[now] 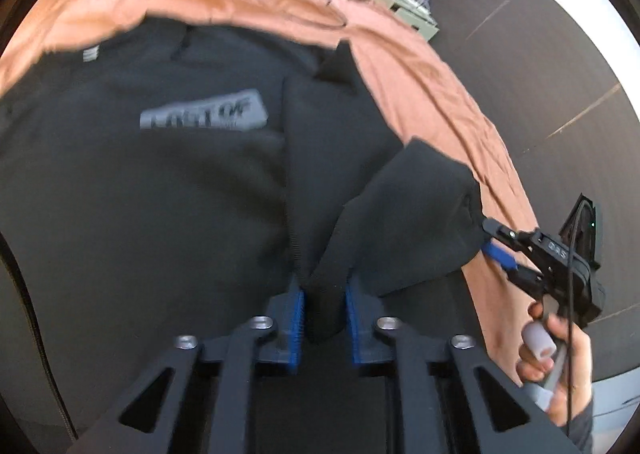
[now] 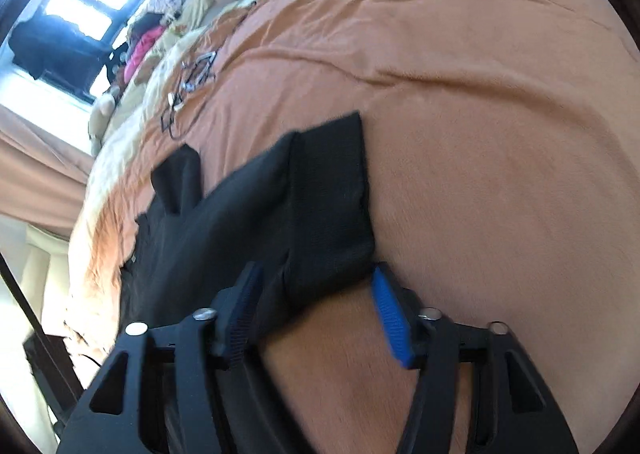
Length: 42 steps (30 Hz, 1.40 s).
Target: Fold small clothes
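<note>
garment: small black knit top with a grey printed chest patch (image 1: 168, 158), spread front-up on the rust-orange blanket of the bed (image 1: 432, 86); right-hand side bunched and lifted off the blanket
left tool (image 1: 325, 314): blue ribbed pads clamped together on a thick gathered fold at the near edge, black cloth filling the gap between them
right tool (image 2: 316, 310): jaws standing apart around the end of the folded sleeve flap; right blue pad clear of the cloth, left one just beside it, no real pinch showing
right hand (image 1: 556, 350): wrapped round the handle off the bed's edge, pale sleeves on the fingers
handling: soft, floppy, light stuff; sags wherever unsupported, so probably slides a bit on the blanket rather than sticking; nothing fragile, no harm from a firm pinch
where to grab: best guess is hem or cuff edges, where doubled seams give the pads something thick; single layer mid-panel likely slips out
risk: pinching the blanket along with the sleeve
background: tangle of thin dark cables (image 2: 192, 82) farther up the bed, well apart from the top
</note>
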### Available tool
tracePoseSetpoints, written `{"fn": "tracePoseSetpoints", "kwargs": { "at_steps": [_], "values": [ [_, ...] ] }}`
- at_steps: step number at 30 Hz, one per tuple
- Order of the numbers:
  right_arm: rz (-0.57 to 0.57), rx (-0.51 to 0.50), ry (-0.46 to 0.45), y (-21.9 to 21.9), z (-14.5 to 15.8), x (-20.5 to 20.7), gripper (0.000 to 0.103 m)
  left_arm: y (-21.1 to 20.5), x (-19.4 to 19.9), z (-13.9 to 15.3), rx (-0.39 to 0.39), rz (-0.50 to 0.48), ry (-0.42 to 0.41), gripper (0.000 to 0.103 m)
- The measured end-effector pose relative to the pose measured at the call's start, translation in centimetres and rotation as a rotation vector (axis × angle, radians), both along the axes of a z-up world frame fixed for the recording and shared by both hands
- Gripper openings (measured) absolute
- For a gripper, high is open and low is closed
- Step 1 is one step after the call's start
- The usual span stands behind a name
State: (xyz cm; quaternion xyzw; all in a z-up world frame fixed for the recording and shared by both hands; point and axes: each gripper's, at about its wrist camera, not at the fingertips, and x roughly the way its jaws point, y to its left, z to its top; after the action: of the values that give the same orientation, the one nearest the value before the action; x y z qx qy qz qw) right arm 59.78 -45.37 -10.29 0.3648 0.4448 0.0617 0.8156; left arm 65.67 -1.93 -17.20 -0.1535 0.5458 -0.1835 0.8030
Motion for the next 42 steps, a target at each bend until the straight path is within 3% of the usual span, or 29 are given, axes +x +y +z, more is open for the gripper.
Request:
{"fn": "tracePoseSetpoints", "kwargs": {
  "at_steps": [1, 2, 6, 8, 10, 14, 19, 27, 37, 40, 42],
  "values": [
    [-0.002, 0.004, 0.006, 0.6, 0.2, -0.1, 0.015, 0.2, -0.1, -0.1, 0.005, 0.008, -0.001, 0.016],
    [-0.003, 0.018, 0.016, 0.5, 0.3, 0.5, 0.009, 0.4, -0.3, -0.1, 0.007, 0.007, -0.006, 0.016],
    [0.029, 0.017, -0.069, 4.6, 3.7, 1.2, 0.007, 0.3, -1.1, 0.5, 0.018, 0.003, -0.013, 0.016],
    [0.082, 0.005, -0.126, 7.4, 5.9, -0.8, 0.007, 0.5, -1.4, 1.0, 0.023, 0.008, -0.012, 0.017],
    [0.13, 0.006, -0.175, 9.8, 8.0, -1.0, 0.007, 1.3, -1.8, 1.6, 0.011, 0.023, -0.008, 0.024],
    [0.227, 0.038, -0.26, 13.5, 9.2, -6.1, 0.007, 4.4, -3.2, 3.8, 0.03, 0.082, -0.033, 0.029],
    [0.357, 0.068, -0.325, 17.0, 11.0, -8.4, 0.007, 9.4, -5.0, 6.0, 0.047, 0.179, -0.05, 0.04],
    [0.521, 0.137, -0.363, 25.9, 10.3, -5.1, 0.007, 17.9, -8.5, 7.9, 0.092, 0.315, -0.044, 0.041],
    [0.679, 0.248, -0.292, 38.9, 6.6, -2.2, 0.007, 26.2, -12.0, 7.7, 0.149, 0.452, -0.007, 0.041],
    [0.699, 0.268, -0.24, 41.3, 5.1, -1.1, 0.011, 28.1, -12.9, 7.7, 0.155, 0.49, -0.011, 0.041],
    [0.713, 0.27, -0.2, 42.5, 4.2, -0.1, 0.02, 29.1, -13.3, 7.6, 0.165, 0.511, -0.005, 0.043]
  ]
}}
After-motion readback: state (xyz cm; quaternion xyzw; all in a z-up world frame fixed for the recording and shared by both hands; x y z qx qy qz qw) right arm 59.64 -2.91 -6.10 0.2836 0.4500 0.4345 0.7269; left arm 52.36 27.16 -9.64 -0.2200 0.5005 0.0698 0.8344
